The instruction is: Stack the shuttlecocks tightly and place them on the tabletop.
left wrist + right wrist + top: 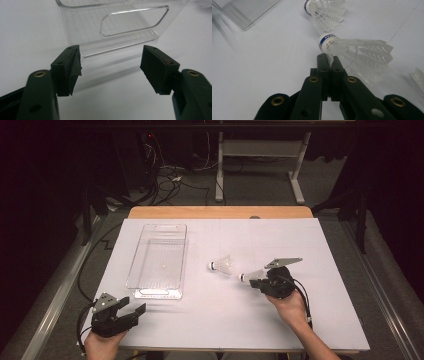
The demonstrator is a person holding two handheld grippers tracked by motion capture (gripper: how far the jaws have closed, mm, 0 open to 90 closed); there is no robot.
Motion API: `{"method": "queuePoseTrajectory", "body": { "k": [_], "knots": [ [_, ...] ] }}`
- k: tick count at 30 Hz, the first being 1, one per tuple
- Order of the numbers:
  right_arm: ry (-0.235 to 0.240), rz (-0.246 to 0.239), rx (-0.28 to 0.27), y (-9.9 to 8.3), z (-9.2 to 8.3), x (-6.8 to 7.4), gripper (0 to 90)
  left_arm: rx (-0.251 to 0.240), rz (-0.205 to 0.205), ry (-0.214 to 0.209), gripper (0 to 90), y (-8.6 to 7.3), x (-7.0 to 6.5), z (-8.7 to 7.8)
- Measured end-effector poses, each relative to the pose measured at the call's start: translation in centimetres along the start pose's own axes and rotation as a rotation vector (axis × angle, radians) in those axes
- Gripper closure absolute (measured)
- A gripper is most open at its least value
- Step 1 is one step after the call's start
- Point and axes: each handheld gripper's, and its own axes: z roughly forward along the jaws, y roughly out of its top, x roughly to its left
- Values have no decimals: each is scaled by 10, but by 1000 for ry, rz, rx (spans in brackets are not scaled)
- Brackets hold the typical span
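A white shuttlecock (pixel 249 276) (pixel 352 47) with a blue-banded cork is pinched by its skirt in my right gripper (pixel 256 282) (pixel 329 58), whose jaws are shut on it just above the white table. A second shuttlecock (pixel 221 265) (pixel 324 10) lies on its side a little ahead and to the left, cork pointing left. My left gripper (pixel 132 305) (pixel 111 65) rests near the table's front left corner, open with nothing between its jaws, facing the near end wall of a clear plastic bin (pixel 162 226) (pixel 135 22).
The bin is long, with a handle cutout in each end, and holds a tiny pale speck. A white feathery piece (pixel 418 77) shows at the right edge of the right gripper view. The white sheet (pixel 225 320) covers a wooden tabletop (pixel 220 212).
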Motion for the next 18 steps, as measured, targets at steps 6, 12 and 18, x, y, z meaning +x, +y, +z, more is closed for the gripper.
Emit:
{"method": "queuePoseTrajectory", "body": {
  "k": [6,12,18],
  "knots": [
    [4,12,2,5,4,-4,898,-1,7,-4,336,0,0,0],
    [4,20,6,10,9,-7,898,0,4,-3,336,0,0,0],
    [5,22,10,14,11,-8,898,-2,5,-3,336,0,0,0]
  ]
}}
